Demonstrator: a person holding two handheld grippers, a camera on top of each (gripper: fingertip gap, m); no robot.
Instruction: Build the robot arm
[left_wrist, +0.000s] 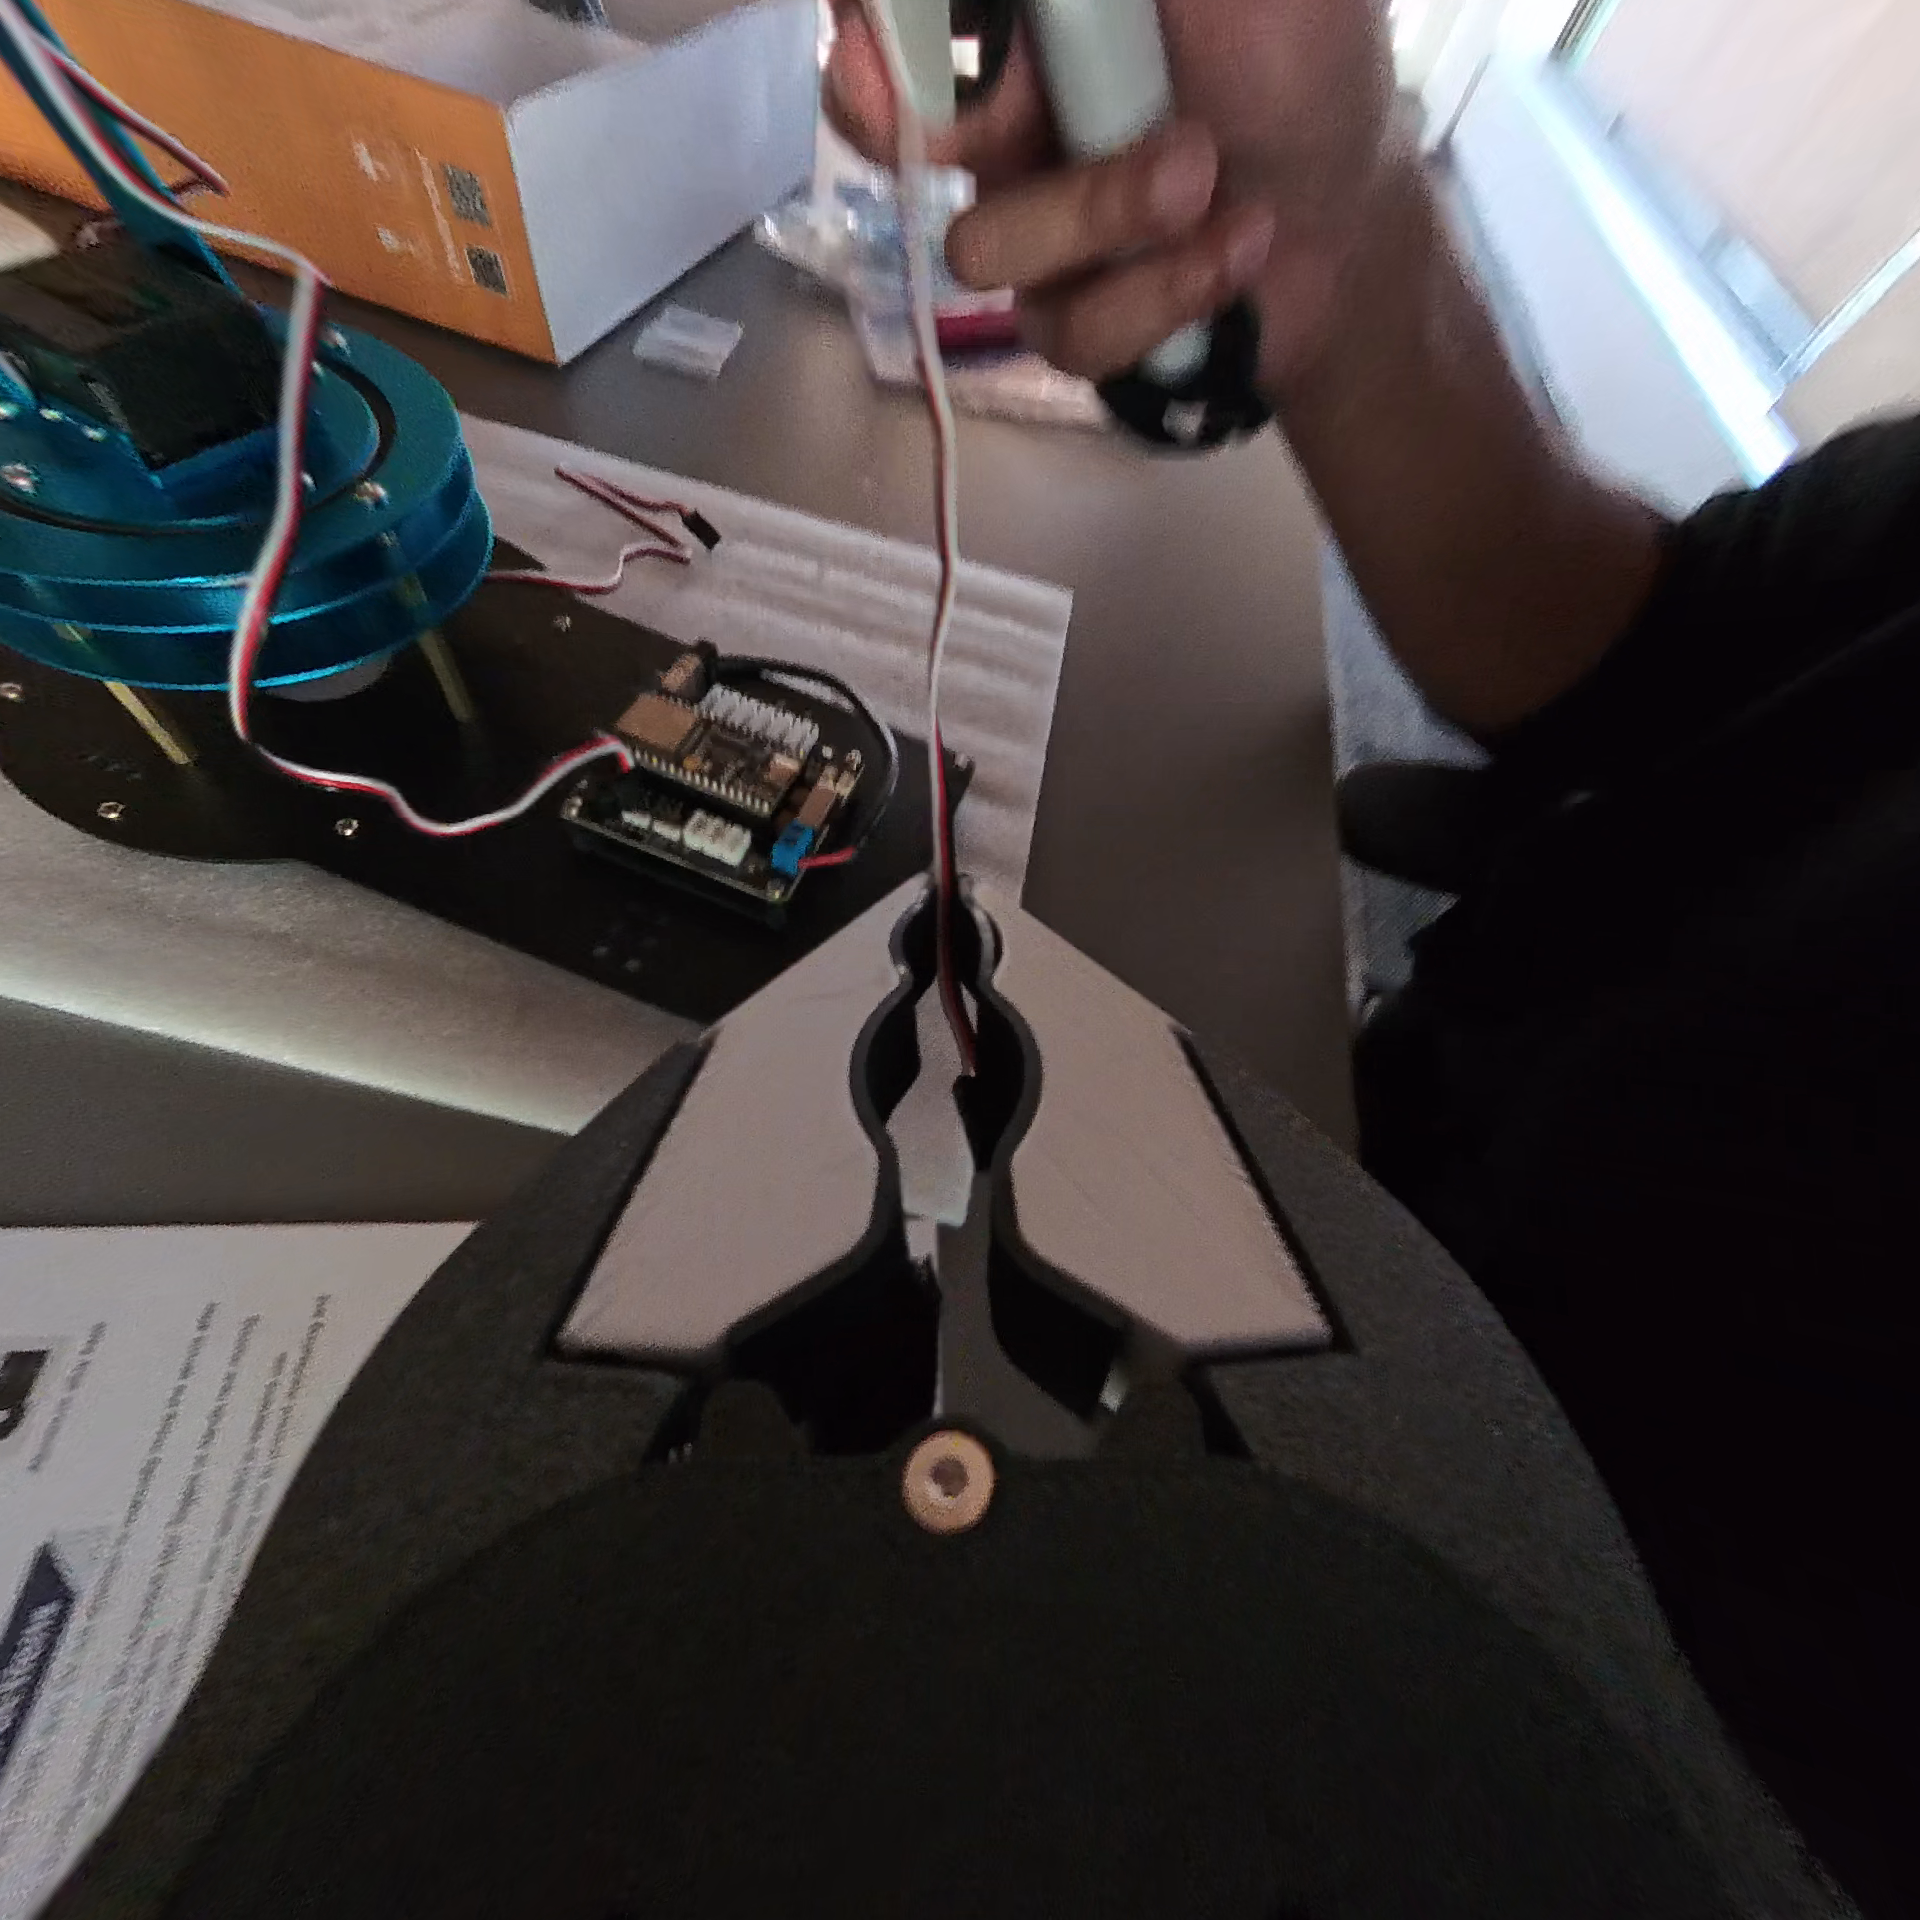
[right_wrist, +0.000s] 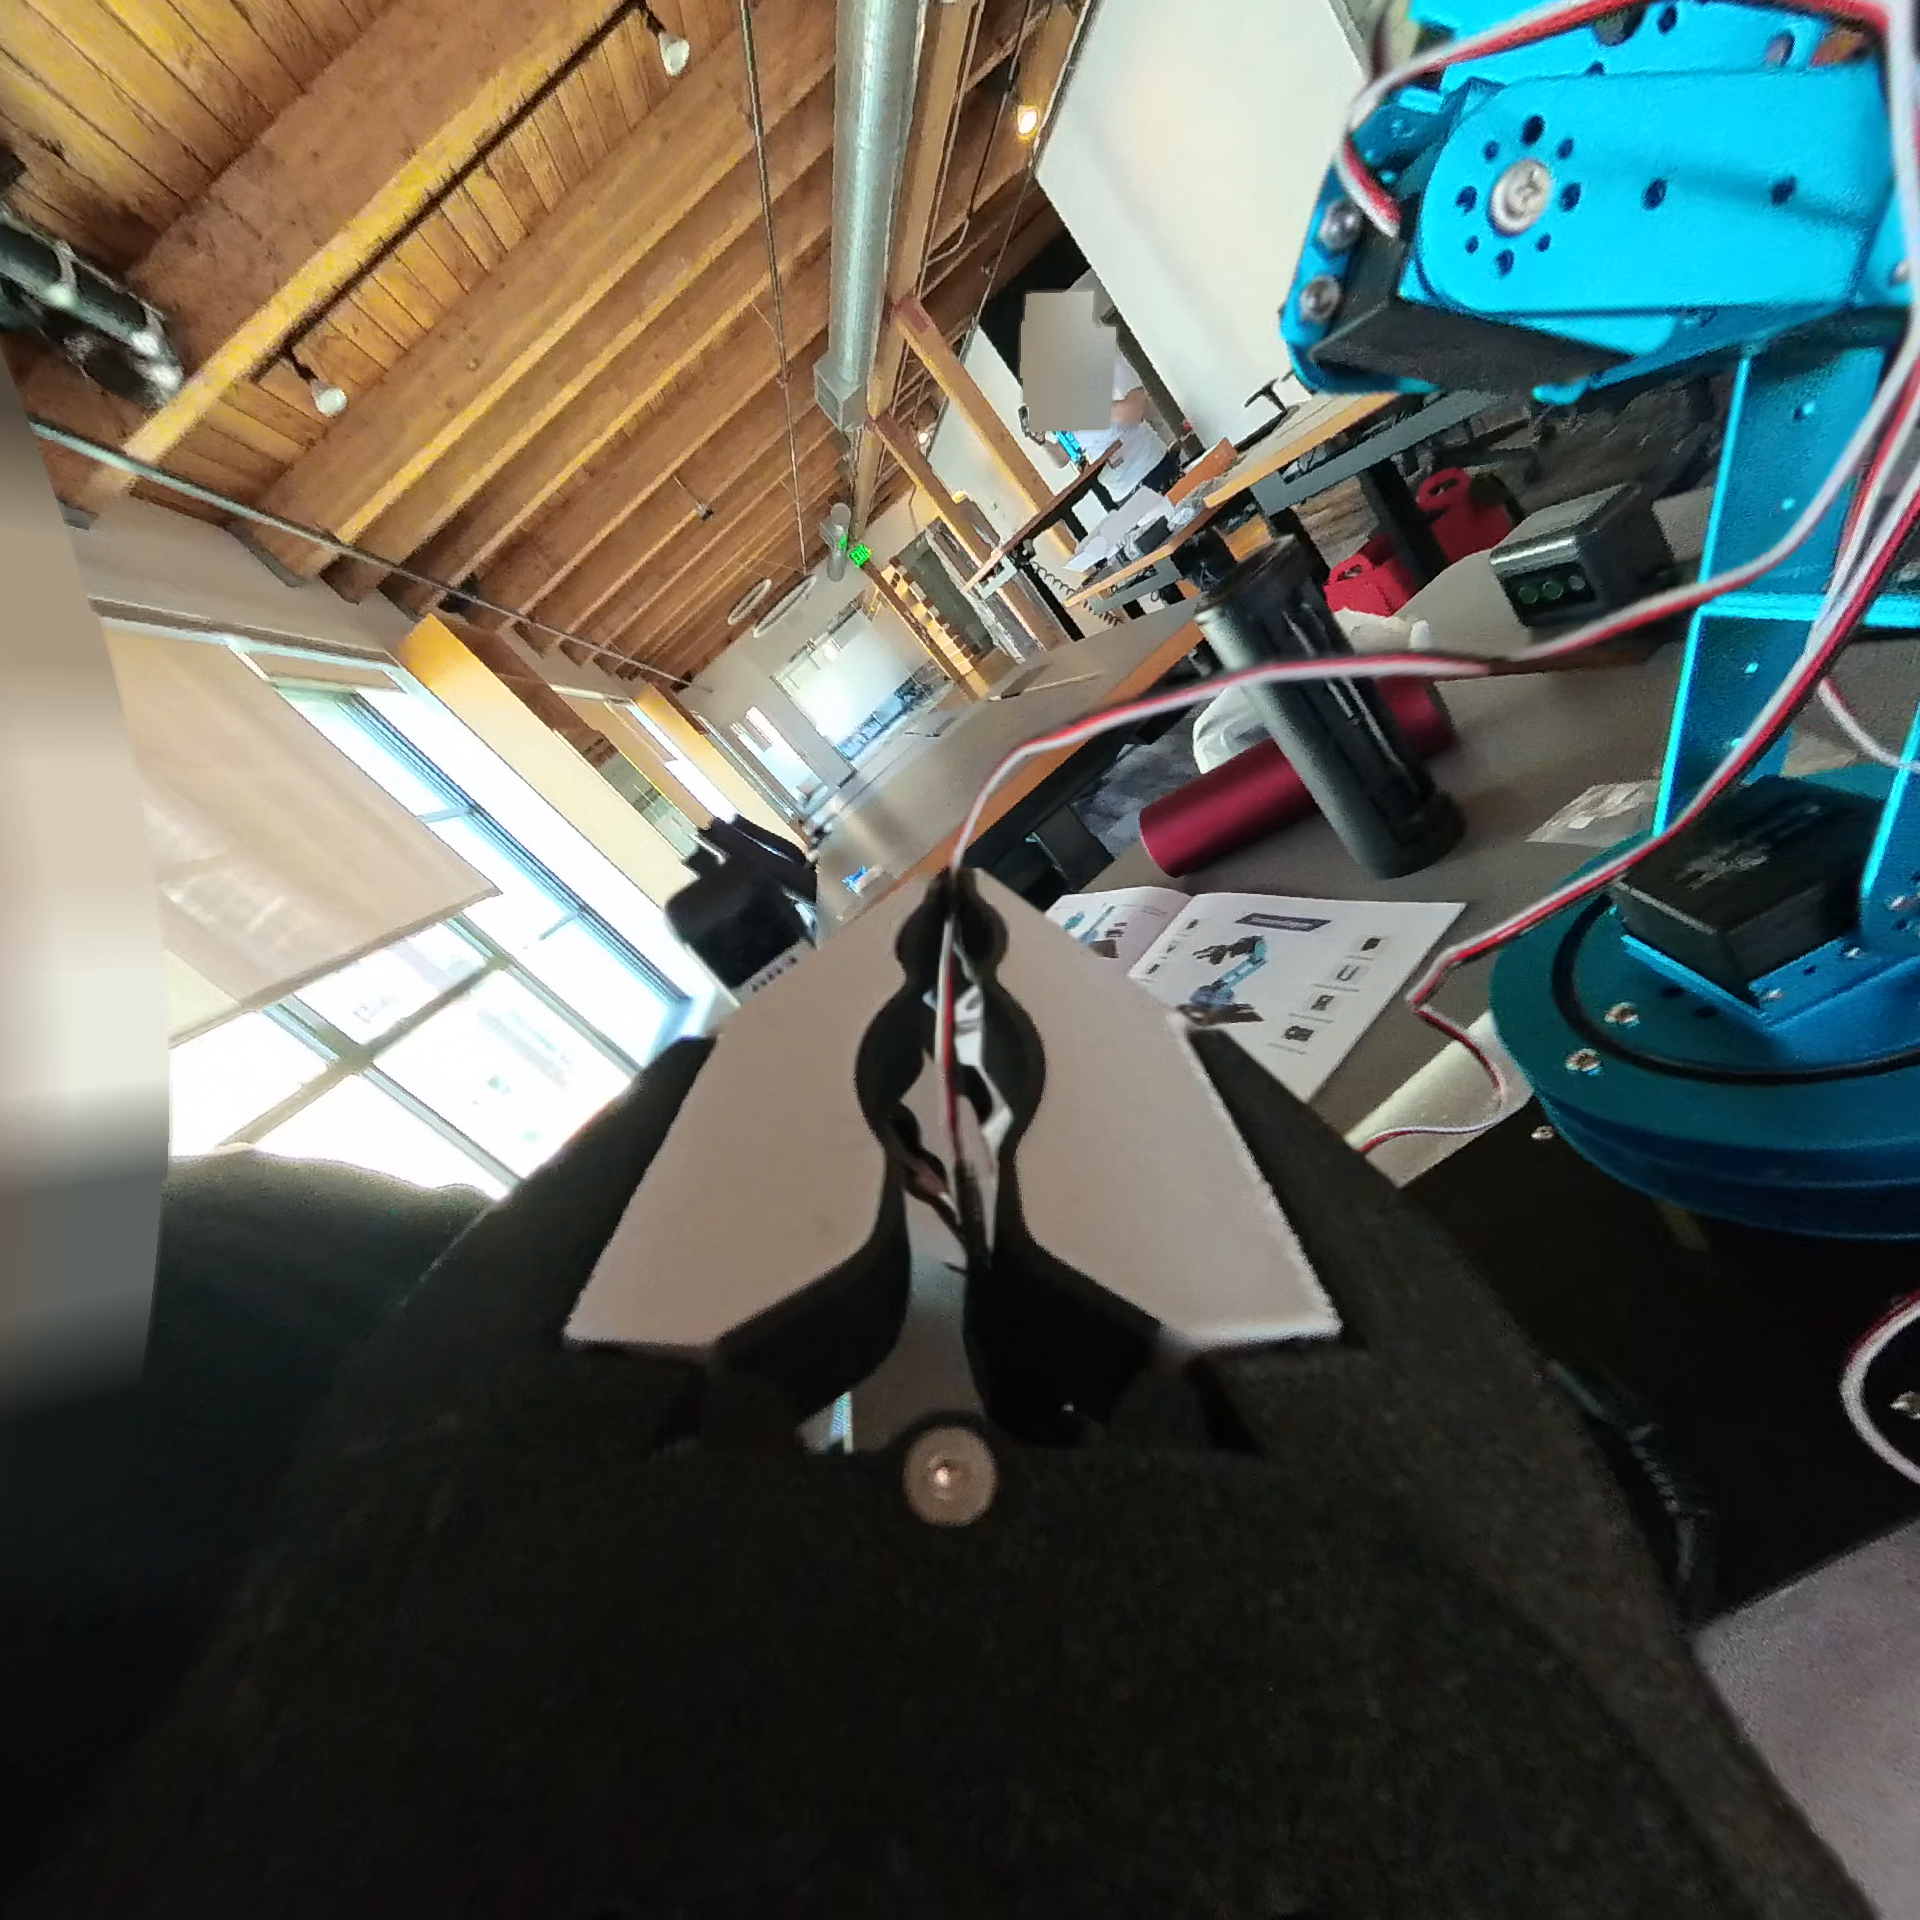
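Note:
My left gripper is shut on a thin red, white and black servo cable. The cable's end lies between the fingers, and it runs straight up to the other gripper, which a hand holds at the top. My right gripper is shut on a servo cable whose black connector sits between the fingers. That cable arcs right to the blue robot arm. The arm's blue round base stands on a black plate beside a control board.
An orange and white box lies behind the base. A printed sheet is near my left gripper and an open booklet lies on the table. A black cylinder and a red cylinder stand beyond it. A person is far back. The left gripper's tips are roughly 15 centimeters from the right gripper's. Both grippers' tips are roughly 20 centimeters from the arm's blue round base.

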